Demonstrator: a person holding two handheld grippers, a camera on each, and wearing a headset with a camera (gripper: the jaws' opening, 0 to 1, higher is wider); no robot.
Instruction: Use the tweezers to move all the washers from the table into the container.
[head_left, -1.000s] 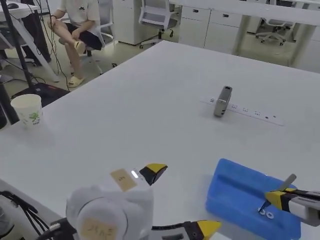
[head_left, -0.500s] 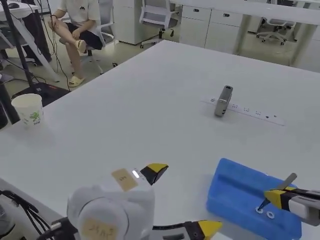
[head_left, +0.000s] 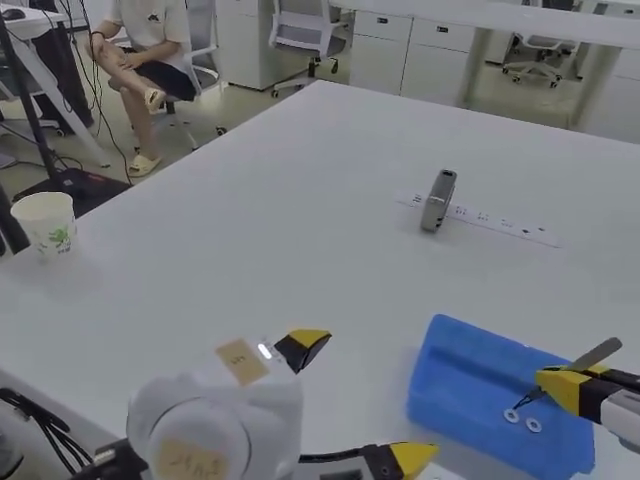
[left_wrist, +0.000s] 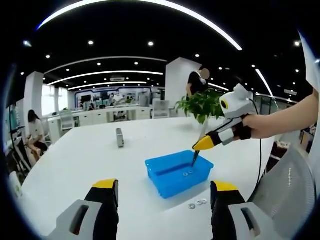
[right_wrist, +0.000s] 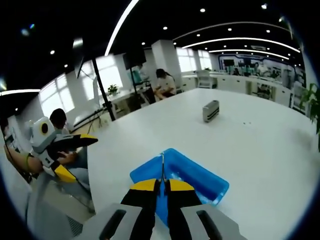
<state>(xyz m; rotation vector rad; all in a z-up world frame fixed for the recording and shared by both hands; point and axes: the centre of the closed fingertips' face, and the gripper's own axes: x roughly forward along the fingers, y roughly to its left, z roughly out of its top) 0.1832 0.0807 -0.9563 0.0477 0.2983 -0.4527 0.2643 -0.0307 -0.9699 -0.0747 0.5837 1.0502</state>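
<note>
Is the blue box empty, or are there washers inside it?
Not empty. Two washers lie on the blue box's floor, just below the tweezers' tip.

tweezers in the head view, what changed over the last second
The right hand-held gripper eased the slim metal tweezers slightly up and back off the two small metal washers in the blue plastic container. Washers, container and open left hand-held gripper stayed put.

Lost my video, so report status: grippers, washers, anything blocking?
Right gripper shut on tweezers, tips over blue container. Left gripper open, empty. Two washers in container, three more on table beside it. Nothing in the way.
</note>
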